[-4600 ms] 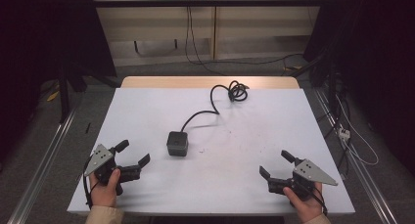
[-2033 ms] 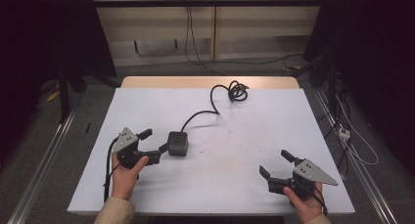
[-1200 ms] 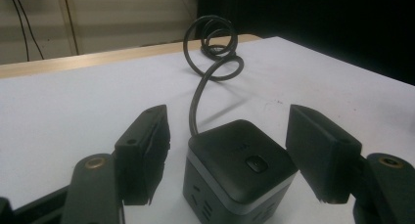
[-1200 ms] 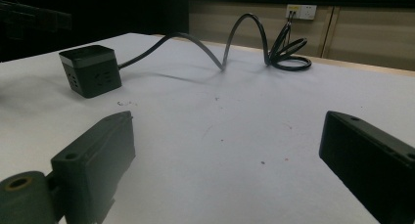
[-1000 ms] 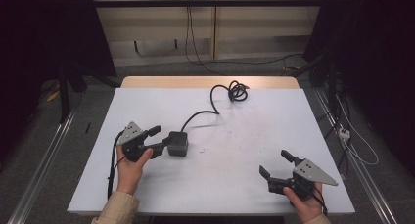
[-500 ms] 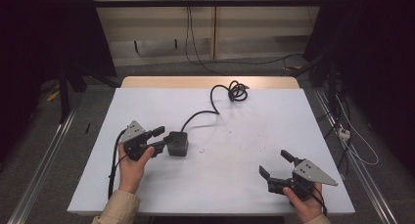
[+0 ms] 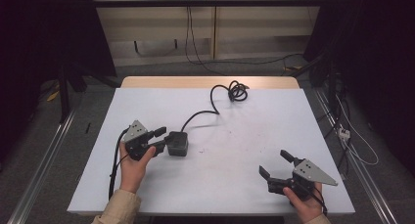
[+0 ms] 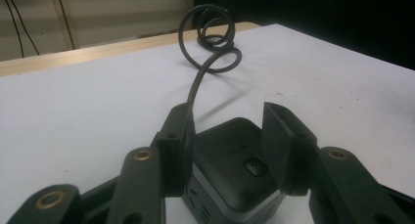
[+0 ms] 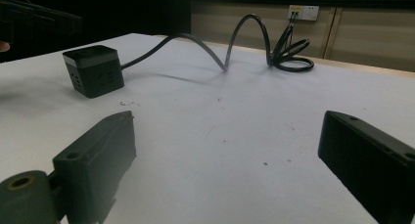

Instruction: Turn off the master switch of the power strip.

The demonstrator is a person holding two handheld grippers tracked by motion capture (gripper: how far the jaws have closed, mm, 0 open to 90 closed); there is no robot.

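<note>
The left gripper (image 7: 160, 139) sits at the left-middle of the white table (image 7: 254, 150), its jaws parted and set about the near end of the black cube (image 7: 176, 144), a power-socket block lying flat on the tabletop. In the left gripper view the two jaws stand on either side of the cube (image 8: 235, 172), one along each flank; the left-hand jaw in that view lies close against the cube's side, and the other stands beside the opposite edge, but whether either pad actually presses on the casing cannot be told. The jaws are about as wide apart as the cube itself, so the gripper (image 8: 227, 145) is open around it and not clamped. The cube's top shows a small button, and its front face has socket slots. From its far side a black cable (image 7: 201, 115) runs away across the table and ends in a loose coil (image 7: 235, 91) near the far edge; in the left gripper view the cable (image 8: 195, 87) rises just past the left-hand jaw. The right gripper (image 7: 276, 166) rests at the near right of the table, well apart from the cube, held in the person's right hand (image 7: 304, 207). Its jaws are spread wide with nothing between them, as the right gripper view shows, with bare tabletop in the gap (image 9: 225, 155) and the cube (image 9: 93, 70) far off at the upper left.
</note>
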